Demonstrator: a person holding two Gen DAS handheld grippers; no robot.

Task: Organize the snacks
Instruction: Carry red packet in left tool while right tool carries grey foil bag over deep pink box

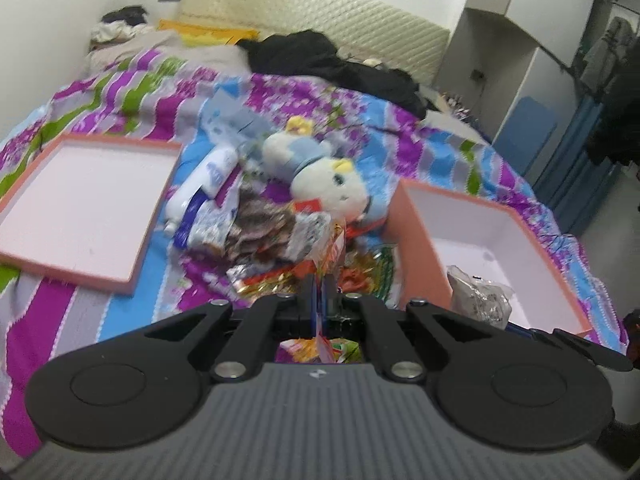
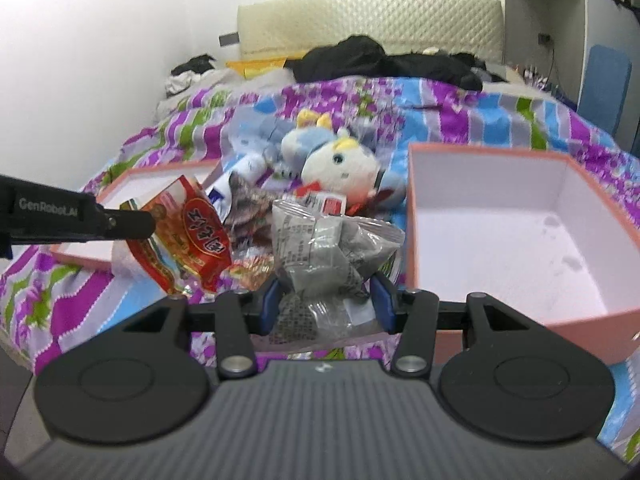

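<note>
both tongs are clamped — your left gripper [image 2: 150,222] on the red packet [image 2: 188,236], right gripper [image 2: 326,306] on the grey bag [image 2: 328,248] — thin pinches could slip short of the box [image 2: 520,316].

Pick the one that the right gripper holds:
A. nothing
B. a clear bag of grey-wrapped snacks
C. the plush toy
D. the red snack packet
B: in the right wrist view the right gripper has its blue pads pressed on the clear bag, while the red packet hangs from the left gripper.
</note>
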